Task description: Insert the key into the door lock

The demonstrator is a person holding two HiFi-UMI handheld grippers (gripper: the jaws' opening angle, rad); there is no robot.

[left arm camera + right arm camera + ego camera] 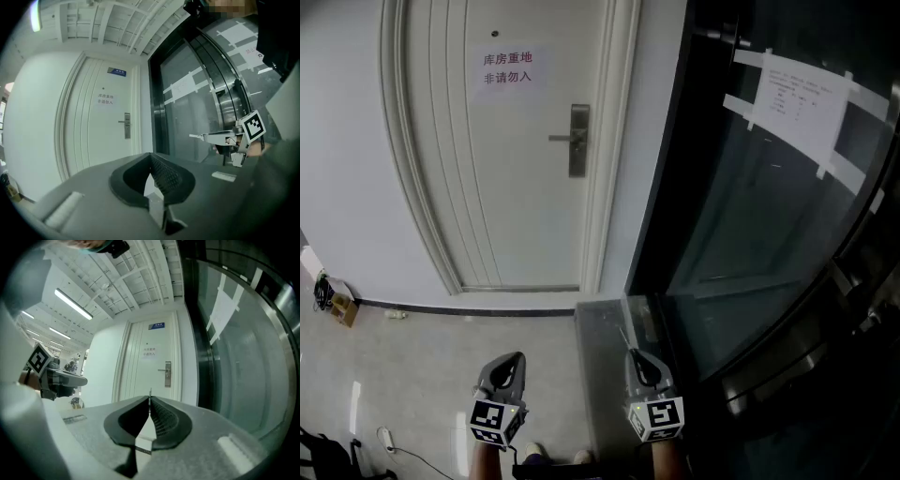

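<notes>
The white door (516, 187) stands shut ahead, some way off, with a metal lock plate and lever handle (578, 141) on its right side. The lock plate also shows small in the left gripper view (127, 125) and the right gripper view (168, 374). My right gripper (634, 353) is shut on a thin key (624, 337), whose tip pokes out past the jaws (150, 392) and points toward the door. My left gripper (517, 356) hangs beside it, level, jaws together and nothing in them. Each gripper shows in the other's view: the right gripper (220, 137), the left gripper (70, 379).
A dark glass wall (769, 216) with a taped paper sheet (802, 101) runs along the right. A paper sign (507, 68) is stuck on the door. A small box (339, 305) and cables lie on the tiled floor at the left.
</notes>
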